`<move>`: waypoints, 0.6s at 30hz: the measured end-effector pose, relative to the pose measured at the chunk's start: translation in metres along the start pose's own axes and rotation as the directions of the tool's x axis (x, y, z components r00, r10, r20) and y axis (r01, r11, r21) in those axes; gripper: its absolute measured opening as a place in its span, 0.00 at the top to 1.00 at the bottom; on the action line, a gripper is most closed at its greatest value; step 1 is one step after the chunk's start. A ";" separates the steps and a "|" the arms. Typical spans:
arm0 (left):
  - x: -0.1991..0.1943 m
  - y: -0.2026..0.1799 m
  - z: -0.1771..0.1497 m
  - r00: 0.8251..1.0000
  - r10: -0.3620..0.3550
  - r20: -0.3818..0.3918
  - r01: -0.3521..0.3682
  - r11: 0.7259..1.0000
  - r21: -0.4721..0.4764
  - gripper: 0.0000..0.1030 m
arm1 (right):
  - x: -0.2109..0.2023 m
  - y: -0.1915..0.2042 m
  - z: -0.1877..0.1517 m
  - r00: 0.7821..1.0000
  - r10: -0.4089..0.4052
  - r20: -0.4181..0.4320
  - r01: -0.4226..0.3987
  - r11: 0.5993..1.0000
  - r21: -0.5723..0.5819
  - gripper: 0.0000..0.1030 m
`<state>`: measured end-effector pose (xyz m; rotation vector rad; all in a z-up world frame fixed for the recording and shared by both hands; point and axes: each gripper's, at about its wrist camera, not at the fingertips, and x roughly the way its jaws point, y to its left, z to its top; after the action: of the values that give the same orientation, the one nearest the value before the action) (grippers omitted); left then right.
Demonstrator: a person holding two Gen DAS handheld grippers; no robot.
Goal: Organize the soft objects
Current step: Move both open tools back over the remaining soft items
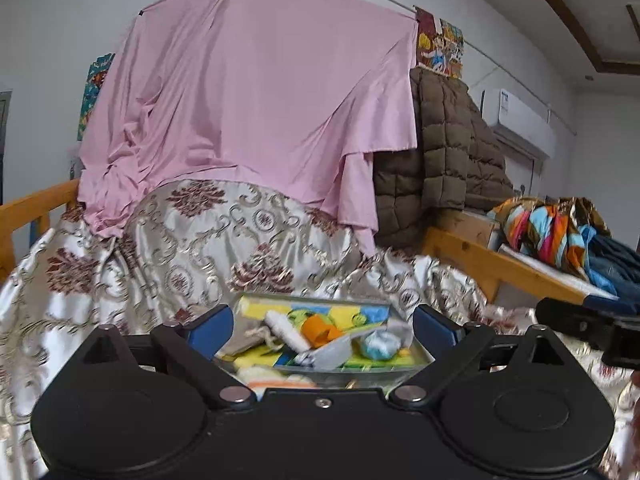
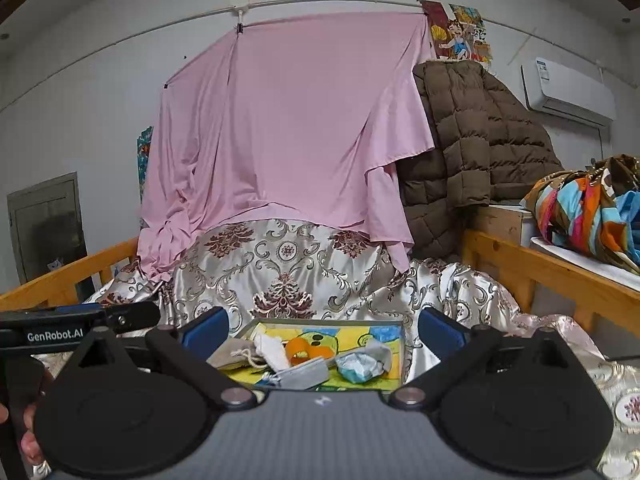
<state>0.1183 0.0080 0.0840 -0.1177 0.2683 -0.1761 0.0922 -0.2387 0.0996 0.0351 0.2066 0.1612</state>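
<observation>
A clear tray (image 1: 420, 354) with a colourful bottom sits on the patterned satin cloth (image 1: 160, 240). In it lie a beige drawstring pouch (image 2: 234, 354), a white roll (image 2: 272, 350), an orange piece (image 2: 300, 350), a grey pouch (image 2: 304, 374) and a light blue crumpled piece (image 2: 356, 366). The tray rim shows in the right wrist view (image 2: 320, 322). My left gripper (image 1: 322, 322) is open and empty, hovering over the tray's near side. My right gripper (image 2: 322, 328) is open and empty, just short of the tray. The left gripper also shows in the right wrist view (image 2: 132, 314).
A pink sheet (image 2: 288, 128) hangs behind the bed. A brown puffer jacket (image 2: 472, 140) hangs to its right. Wooden bed rails (image 2: 540, 260) run along both sides. A colourful bundle of cloth (image 2: 580, 208) lies on the right shelf.
</observation>
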 end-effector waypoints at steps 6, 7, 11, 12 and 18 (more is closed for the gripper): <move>-0.026 0.020 -0.023 0.998 0.027 -0.051 -0.027 1.000 0.012 0.05 | -0.021 0.020 -0.020 1.000 -0.005 -0.010 0.005 1.000 -0.011 0.00; -0.030 0.022 -0.027 0.998 0.031 -0.058 -0.030 0.999 0.015 0.05 | -0.024 0.023 -0.024 1.000 -0.005 -0.015 0.005 1.000 -0.009 0.00; -0.044 0.033 -0.040 0.995 0.033 -0.089 -0.033 0.999 0.010 0.05 | -0.032 0.032 -0.038 0.999 -0.009 -0.043 0.009 1.000 -0.006 0.00; -0.048 0.036 -0.042 0.995 0.036 -0.093 -0.035 0.999 0.016 0.05 | -0.033 0.033 -0.041 0.999 -0.013 -0.051 0.013 1.000 -0.008 0.00; -0.061 0.045 -0.057 0.989 0.056 -0.134 -0.049 0.997 0.053 0.05 | -0.039 0.042 -0.058 0.993 -0.024 -0.113 0.022 1.000 -0.019 0.00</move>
<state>0.0518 0.0585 0.0391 -0.0497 0.4012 -0.1387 0.0359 -0.2028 0.0524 0.0060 0.3185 0.1420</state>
